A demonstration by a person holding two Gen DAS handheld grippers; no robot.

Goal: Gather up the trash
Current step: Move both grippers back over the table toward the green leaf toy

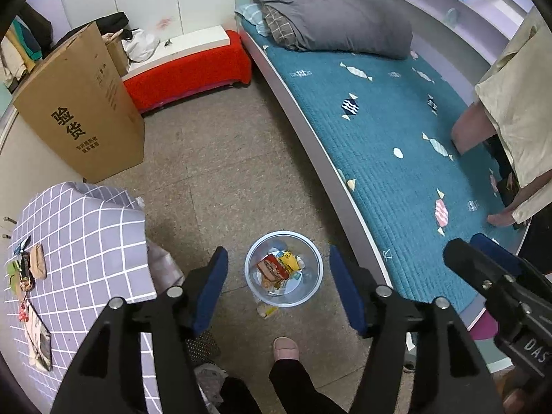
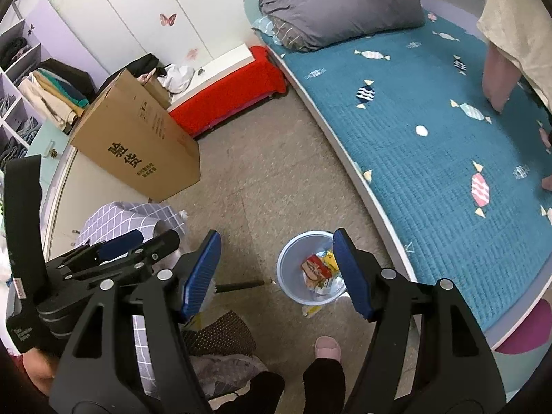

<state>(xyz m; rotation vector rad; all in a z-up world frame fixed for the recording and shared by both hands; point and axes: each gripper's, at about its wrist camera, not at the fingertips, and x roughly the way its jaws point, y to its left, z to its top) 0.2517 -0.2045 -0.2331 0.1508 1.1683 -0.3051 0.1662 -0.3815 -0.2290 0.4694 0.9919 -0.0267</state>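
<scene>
Left wrist view: the left gripper (image 1: 278, 284) is held spread and empty above the bin (image 1: 312, 288) on the floor, which is seen partly filled with wrappers (image 1: 276, 269). One scrap (image 1: 266, 309) is seen lying on the floor just beside the bin's near rim.

Right wrist view: the right gripper (image 2: 276, 274) is likewise spread, with nothing pinched. The scrap (image 2: 311, 310) should probably be approached from above, straddled with both pads, and lifted clear of the rim before it is released.

Cardboard box (image 1: 82, 117) near red bench (image 1: 186, 72); blue-quilted bed (image 1: 396, 158)
</scene>
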